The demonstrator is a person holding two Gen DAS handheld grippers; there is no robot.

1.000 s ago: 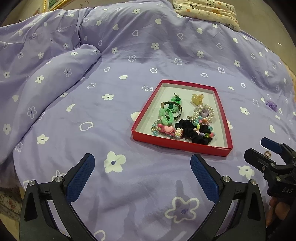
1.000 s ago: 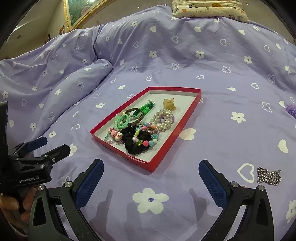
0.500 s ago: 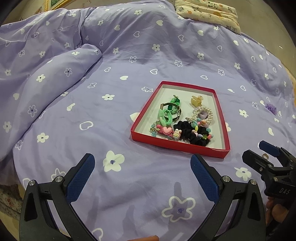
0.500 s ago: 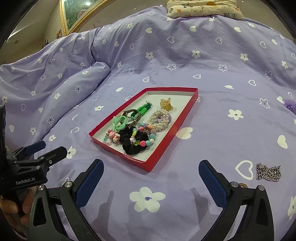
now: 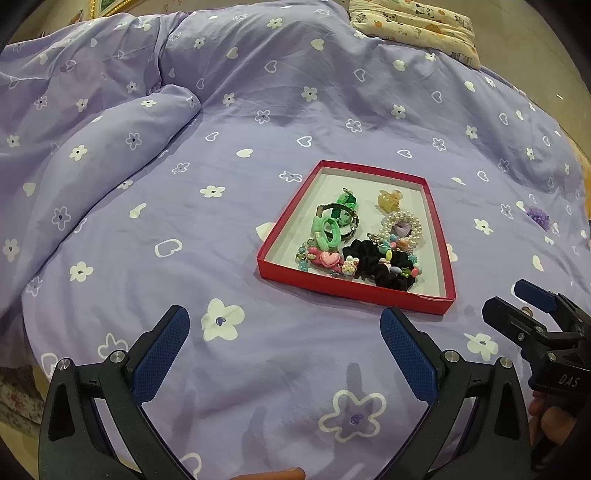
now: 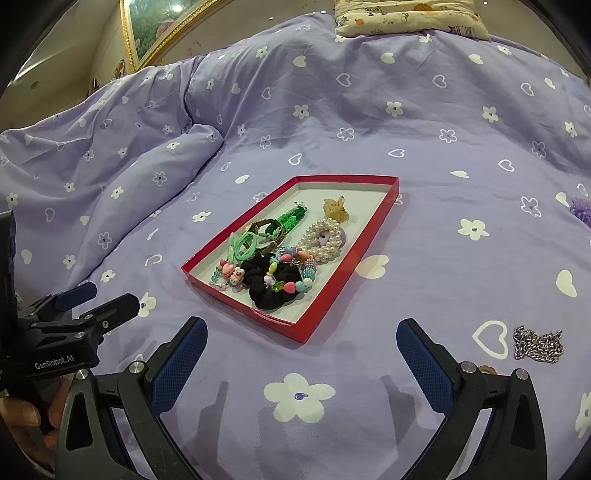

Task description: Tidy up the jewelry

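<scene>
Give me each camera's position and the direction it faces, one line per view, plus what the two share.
Left wrist: sits behind the open left tongs, facing the red tray on the purple duvet; right tongs and a hand show at its right edge.
Right wrist: sits behind the open right tongs, facing the tray from further right; left tongs at its left, silver chain at its right.
Shared: tray, duvet, pillow.

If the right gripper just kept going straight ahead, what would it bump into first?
Most likely the red tray. The right gripper is open and empty, and the tray's near corner sits just ahead between its fingers. Depth is hard to judge, so it might touch the purple bedspread first. The silver chain lies off to the side.
</scene>
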